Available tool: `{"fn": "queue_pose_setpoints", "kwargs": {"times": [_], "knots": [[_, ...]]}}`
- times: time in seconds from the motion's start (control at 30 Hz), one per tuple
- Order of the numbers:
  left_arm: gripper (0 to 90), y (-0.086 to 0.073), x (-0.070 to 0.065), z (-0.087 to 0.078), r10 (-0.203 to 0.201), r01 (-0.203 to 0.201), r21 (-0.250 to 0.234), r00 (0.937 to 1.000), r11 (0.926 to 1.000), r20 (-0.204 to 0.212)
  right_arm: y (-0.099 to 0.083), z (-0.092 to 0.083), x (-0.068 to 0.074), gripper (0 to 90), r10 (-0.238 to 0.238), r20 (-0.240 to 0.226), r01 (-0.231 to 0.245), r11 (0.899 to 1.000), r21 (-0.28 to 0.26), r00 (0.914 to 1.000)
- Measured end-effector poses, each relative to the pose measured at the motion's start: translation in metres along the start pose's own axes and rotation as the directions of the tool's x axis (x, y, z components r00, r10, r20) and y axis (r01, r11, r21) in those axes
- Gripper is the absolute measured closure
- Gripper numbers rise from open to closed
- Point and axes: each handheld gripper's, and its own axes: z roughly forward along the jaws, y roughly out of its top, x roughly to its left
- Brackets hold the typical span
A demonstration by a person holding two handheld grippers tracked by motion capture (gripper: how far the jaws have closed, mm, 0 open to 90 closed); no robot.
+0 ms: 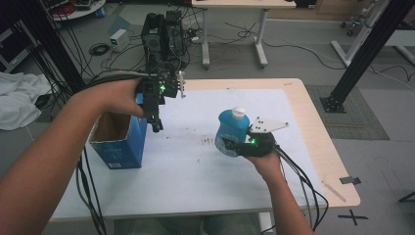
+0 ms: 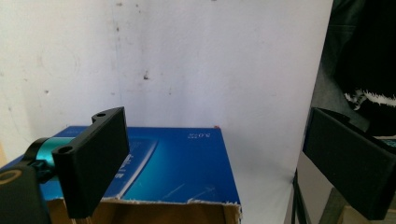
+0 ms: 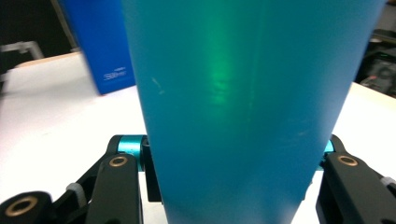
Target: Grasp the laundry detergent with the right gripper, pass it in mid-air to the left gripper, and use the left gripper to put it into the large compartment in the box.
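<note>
Teal bottle [image 1: 232,132], white cap [image 1: 238,112], smooth sides

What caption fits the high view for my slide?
Right tongs grip a blue bottle; left tongs hover open above a blue box.

counter: light wood top [image 1: 320,142], w/ a white sheet [image 1: 195,166] over most of it
sheet: some small dark marks near the middle
on it: blue cardboard box [image 1: 120,147] at the left edge, top open
floor: grey, cables + a white cloth [image 1: 17,98] lie on it
</note>
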Motion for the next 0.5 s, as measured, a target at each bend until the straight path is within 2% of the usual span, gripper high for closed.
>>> {"fn": "queue_pose_setpoints", "kwargs": {"times": [0.03,0.07,0.1,0.17,0.2,0.27,0.33,0.4,0.43,0.5], "knots": [[6.9,0.005,-0.004,0.000,0.012,-0.012,0.001,0.9999,0.9999,-0.005,0.002,-0.002,0.002,45.8,-0.008,-0.023,0.008,1.000,0.020,0.9997],[6.9,0.005,-0.004,0.000,0.012,-0.012,0.001,0.9999,0.9999,-0.005,0.003,-0.001,0.006,45.8,0.005,-0.034,-0.004,1.000,0.017,0.9994],[6.9,0.007,-0.006,0.001,0.011,-0.011,-0.001,0.9999,0.9999,0.006,0.004,-0.001,0.007,45.8,-0.012,-0.046,0.013,1.000,0.014,0.9988],[6.9,0.011,-0.010,0.002,0.025,-0.025,0.002,0.9997,0.9997,0.005,0.005,-0.001,0.009,45.8,-0.016,-0.057,0.016,1.000,0.014,0.9982],[6.9,0.016,-0.014,0.003,0.038,-0.038,0.003,0.9993,0.9993,0.004,0.008,-0.002,0.012,45.8,-0.030,-0.090,0.034,0.999,0.041,0.9955],[6.9,0.020,-0.018,0.004,0.049,-0.049,0.005,0.9988,0.9988,0.007,0.010,-0.002,0.015,45.8,-0.034,-0.118,0.040,0.998,0.042,0.9924],[6.9,0.022,-0.021,0.005,0.050,-0.050,0.002,0.9987,0.9988,0.014,0.011,-0.001,0.016,45.8,-0.045,-0.126,0.050,0.998,0.036,0.9910],[6.9,0.027,-0.026,0.006,0.069,-0.069,0.006,0.9976,0.9976,0.007,0.012,0.000,0.021,45.8,-0.043,-0.149,0.051,0.997,0.053,0.9880],[6.9,0.031,-0.031,0.008,0.087,-0.087,0.004,0.9961,0.9962,0.015,0.013,0.003,0.024,45.8,-0.064,-0.167,0.072,0.996,0.043,0.9838],[6.9,0.034,-0.033,0.009,0.097,-0.097,0.003,0.9952,0.9953,0.009,0.014,0.003,0.025,45.8,-0.059,-0.185,0.070,0.996,0.053,0.9809]]}}
